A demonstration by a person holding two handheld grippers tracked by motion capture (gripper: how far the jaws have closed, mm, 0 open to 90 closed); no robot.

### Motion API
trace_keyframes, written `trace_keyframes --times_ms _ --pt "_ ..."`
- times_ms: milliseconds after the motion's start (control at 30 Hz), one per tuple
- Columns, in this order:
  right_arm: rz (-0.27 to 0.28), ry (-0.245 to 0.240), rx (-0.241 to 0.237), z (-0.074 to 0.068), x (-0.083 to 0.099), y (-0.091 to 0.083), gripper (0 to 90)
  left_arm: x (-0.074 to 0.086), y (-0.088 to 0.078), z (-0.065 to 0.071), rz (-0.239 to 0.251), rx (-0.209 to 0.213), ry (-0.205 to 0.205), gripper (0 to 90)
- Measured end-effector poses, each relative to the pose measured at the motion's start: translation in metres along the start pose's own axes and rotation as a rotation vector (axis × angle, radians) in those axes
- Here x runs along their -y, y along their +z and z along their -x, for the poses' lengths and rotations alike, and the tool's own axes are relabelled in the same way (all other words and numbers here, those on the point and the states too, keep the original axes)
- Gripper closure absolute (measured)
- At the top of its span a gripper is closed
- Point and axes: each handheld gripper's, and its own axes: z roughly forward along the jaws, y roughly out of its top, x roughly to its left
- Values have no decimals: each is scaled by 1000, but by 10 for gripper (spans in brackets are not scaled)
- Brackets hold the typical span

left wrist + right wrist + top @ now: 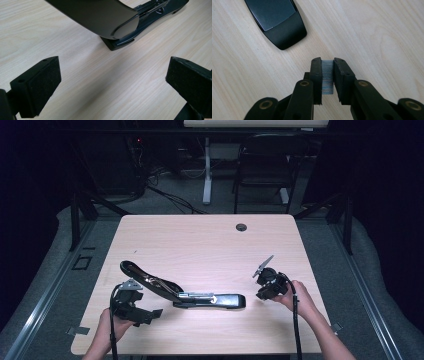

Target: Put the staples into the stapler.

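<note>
Near the front edge of the counter [200, 240] we see an opened black stapler [210, 301], its base lying flat and its top arm swung up and back toward the left edge. Our left claw [150, 314], close to the front left corner, stands wide apart with nothing between its pads, just short of the stapler. Our right claw [327, 75], toward the right edge, is pinched on a strip of staples [327, 76], near the stapler's end.
</note>
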Motion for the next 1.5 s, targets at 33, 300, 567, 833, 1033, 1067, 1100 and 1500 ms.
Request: trace_keyframes --times_ms 33,300,567,833,1033,1067,1100,1500 --pt "3 -4 4 -1 0 -1 779 0 0 -1 -2 5 -2 2" --pt "25 -15 -6 -8 -6 -3 779 0 0 -5 5 13 -5 2" --pt "52 -33 7 -11 -11 -5 779 0 0 -5 8 20 -5 1" --pt "67 -37 -11 -15 -18 -6 778 0 0 -5 23 27 -4 1" --pt "70 -49 -11 -18 -23 -7 778 0 0 -5 25 37 -5 2" --pt "72 -55 -16 -18 -24 -6 778 0 0 -5 26 37 -6 2" --pt "71 -57 -17 -19 -25 -6 778 -1 -1 -5 23 39 -5 2" --pt "109 -72 -26 -26 -33 -12 778 1 -3 -3 35 28 -10 1"
